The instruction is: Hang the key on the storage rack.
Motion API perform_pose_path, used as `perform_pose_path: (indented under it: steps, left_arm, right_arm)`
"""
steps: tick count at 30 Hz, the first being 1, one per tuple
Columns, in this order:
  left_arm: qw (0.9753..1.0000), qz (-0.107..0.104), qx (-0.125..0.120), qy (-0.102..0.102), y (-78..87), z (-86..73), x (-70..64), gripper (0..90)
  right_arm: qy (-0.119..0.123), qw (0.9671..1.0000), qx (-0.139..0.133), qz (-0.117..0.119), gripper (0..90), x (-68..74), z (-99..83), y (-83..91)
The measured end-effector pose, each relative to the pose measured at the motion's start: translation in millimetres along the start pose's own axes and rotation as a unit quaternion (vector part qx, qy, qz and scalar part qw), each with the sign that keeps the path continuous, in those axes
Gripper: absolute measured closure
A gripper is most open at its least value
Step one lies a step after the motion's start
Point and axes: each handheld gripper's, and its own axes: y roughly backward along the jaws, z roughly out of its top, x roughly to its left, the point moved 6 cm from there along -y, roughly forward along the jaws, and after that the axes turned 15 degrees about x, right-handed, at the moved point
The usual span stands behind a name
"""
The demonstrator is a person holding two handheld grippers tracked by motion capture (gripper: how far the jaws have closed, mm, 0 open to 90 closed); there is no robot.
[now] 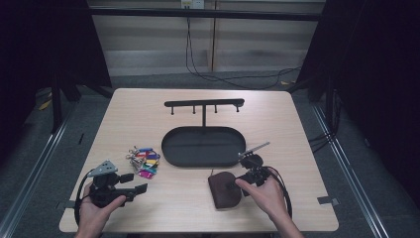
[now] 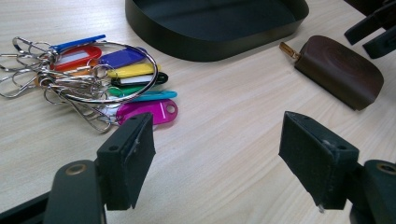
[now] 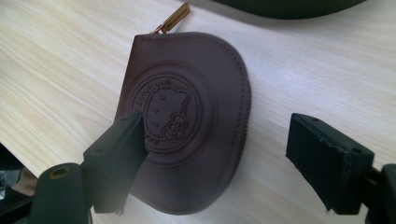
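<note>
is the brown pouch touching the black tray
Apart. The left gripper view shows bare table between the brown pouch and the black tray.

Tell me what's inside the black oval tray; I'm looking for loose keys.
The tray looks empty: bare dark floor, no keys. Its near wall hides a strip of floor in the left gripper view.

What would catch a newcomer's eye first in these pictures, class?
Probably the bunch of bright coloured key tags on a metal ring, lying on the wooden table left of the black oval tray. Next, the brown leather pouch with an embossed round emblem, lying flat near the table's front edge, with the open right gripper hovering over it.
</note>
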Motion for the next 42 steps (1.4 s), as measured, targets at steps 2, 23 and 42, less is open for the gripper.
perform_pose_path:
  steps: [2,23,42]
  left_arm:
    - [1.0,0.0,0.0,0.0,-0.1,0.0,0.3,26.5]
    - [1.0,0.003,0.004,-0.001,-0.9,0.1,-0.5,27.0]
    - [1.0,0.007,0.005,-0.003,-0.8,0.6,1.1,26.5]
  right_arm:
    - [-0.001,0.9999,0.016,-0.001,17.0,1.5,1.7,-4.8]
    - [-0.015,0.9983,0.05,-0.027,12.0,8.9,11.5,-23.1]
    - [-0.038,0.9975,0.052,0.029,27.8,6.9,9.8,-21.4]
